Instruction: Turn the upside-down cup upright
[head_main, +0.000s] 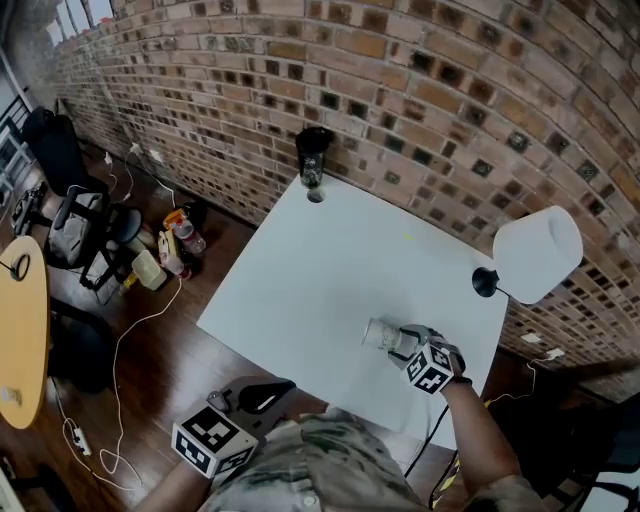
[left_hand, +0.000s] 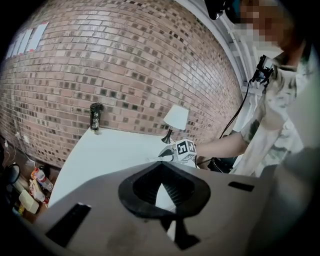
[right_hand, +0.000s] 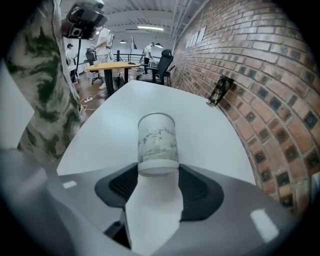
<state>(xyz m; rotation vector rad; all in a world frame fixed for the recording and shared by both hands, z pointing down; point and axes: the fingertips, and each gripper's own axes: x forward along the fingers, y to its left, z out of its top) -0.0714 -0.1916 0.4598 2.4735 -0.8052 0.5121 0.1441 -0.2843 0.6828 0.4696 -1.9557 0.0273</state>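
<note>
Room: white table (head_main: 300, 270) pushed against a brick wall (head_main: 400, 90), with dark wood floor to your left.
Your right tongs (right_hand: 158, 174): they are closed on the cup (right_hand: 157, 142), and both black ribbed pads meet the sides of the end nearest you.
Cup: pale, printed with grey-green leafy sprigs. It reaches straight out from the jaws over the near right part of the table. Whether it rests on the table or is lifted, you cannot tell.
Your left tongs (left_hand: 163, 167): closed, with the pad tips touching and nothing between them. You hold them low by the table's near edge, well apart from the cup.
Markings: the right cube (head_main: 430, 370) and the left cube (head_main: 212, 437) carry black-and-white square code patterns.
Right edge: a lamp (head_main: 535, 252) with a white shade and a black foot stands beyond your right tongs.
Far corner: a dark bottle (head_main: 313, 158) stands upright by the wall, with a small round disc (head_main: 316, 196) just in front of it. The bottle's pale print is too small to read.
Floor: bottles and clutter (head_main: 175, 245), a white cable (head_main: 120, 360), black chairs (head_main: 60, 150) and a yellow round table (head_main: 22, 330).
</note>
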